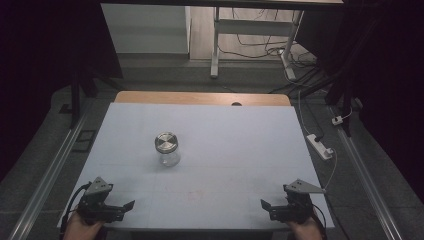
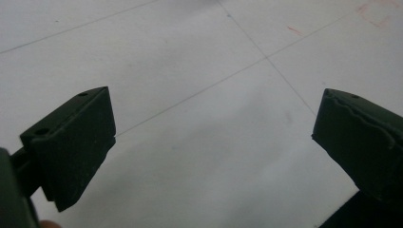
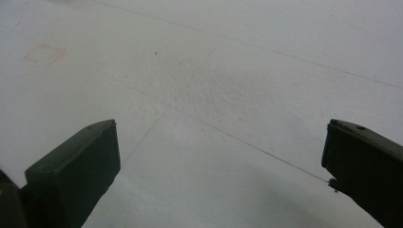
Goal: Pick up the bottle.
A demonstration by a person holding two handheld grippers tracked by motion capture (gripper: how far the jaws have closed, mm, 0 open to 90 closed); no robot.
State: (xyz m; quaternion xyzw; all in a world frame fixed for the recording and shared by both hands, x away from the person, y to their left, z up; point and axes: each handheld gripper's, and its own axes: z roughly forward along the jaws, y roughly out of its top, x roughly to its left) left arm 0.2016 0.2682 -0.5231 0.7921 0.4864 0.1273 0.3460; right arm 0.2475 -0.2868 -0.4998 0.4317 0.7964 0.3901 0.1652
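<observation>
A small clear glass jar [image 1: 167, 149] with a silver metal lid stands upright left of the middle of the white table [image 1: 225, 150]. My left gripper [image 1: 129, 205] rests at the front left corner of the table, far short of the jar, jaws open and pointing toward the middle. My right gripper [image 1: 265, 205] rests at the front right corner, also open, pointing inward. In the left gripper view the two black jaws stand wide apart over bare white surface, left gripper [image 2: 214, 137] with nothing between them. The right gripper view gives the same: right gripper [image 3: 221, 156] open over bare table.
The tabletop has a wooden strip [image 1: 200, 98] along its far edge. A white power strip [image 1: 320, 146] with cable lies on the floor off the right edge. Desk legs [image 1: 215, 45] and loose cables stand beyond the table. Dark curtains hang on both sides.
</observation>
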